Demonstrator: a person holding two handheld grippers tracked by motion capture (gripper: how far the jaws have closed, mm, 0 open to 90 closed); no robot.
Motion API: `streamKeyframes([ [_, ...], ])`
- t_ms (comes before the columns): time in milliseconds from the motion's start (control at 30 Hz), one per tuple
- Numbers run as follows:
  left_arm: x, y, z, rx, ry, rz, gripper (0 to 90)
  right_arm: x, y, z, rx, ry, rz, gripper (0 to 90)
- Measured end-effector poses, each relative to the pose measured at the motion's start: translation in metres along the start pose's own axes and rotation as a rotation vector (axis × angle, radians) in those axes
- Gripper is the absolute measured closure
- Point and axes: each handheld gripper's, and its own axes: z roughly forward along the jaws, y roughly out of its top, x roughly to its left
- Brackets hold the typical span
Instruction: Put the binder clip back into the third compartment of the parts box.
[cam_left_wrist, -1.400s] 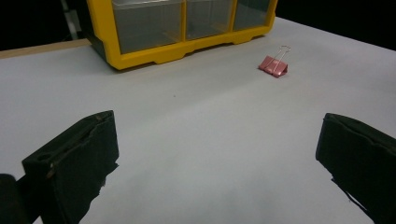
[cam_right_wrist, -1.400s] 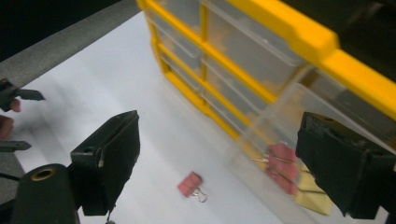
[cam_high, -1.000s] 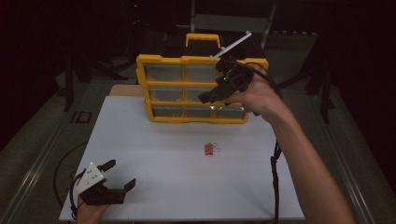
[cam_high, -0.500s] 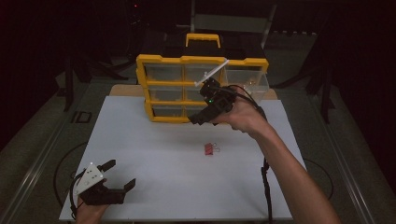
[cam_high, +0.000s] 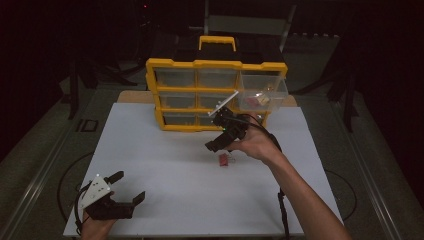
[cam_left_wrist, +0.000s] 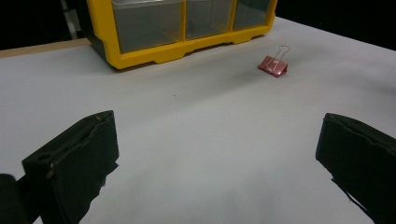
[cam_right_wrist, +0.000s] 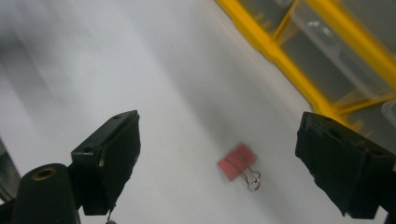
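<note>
Binder clip (cam_high: 223, 160): small, pink-red, wire handles; lying free on white table top (cam_high: 165, 170), just right of table centre, at about 6 o'clock from yellow drawer cabinet (cam_high: 215, 95), apart from it. In right gripper view (cam_right_wrist: 238, 163), low between the two jaws, handles toward bottom of view; untouched by either jaw. In left gripper view (cam_left_wrist: 274, 65), far off at about 1 o'clock, near cabinet base.

Right gripper (cam_high: 220, 142): held above table in right hand (cam_high: 255, 145), tilted down toward clip, hovering just above it at about 11 o'clock from it; jaws spread wide, nothing between them.

Left gripper (cam_high: 127, 192): near table's front edge at about 7 o'clock from clip, well apart from it; jaws spread wide, empty; grey three-cornered plate on top.

Cabinet: three rows of clear drawers, black top with yellow handle; upper right drawer (cam_high: 262, 97) pulled out, small items inside, too small to identify.
</note>
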Motion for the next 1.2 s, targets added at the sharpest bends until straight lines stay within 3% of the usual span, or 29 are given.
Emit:
streamKeyframes([
  [600,-0.001,0.0,0.001,0.002,-0.002,0.003,0.1,-0.029,-0.048,0.048,0.082,-0.061,0.134,13.5],
  [1033,0.0,0.0,0.0,-0.003,0.0,-0.002,0.1,-0.037,-0.065,0.082,0.147,-0.039,0.229,17.2],
  [1200,0.0,0.0,-0.001,-0.006,0.001,-0.003,0.1,-0.039,-0.065,0.092,0.173,-0.012,0.281,24.9],
])
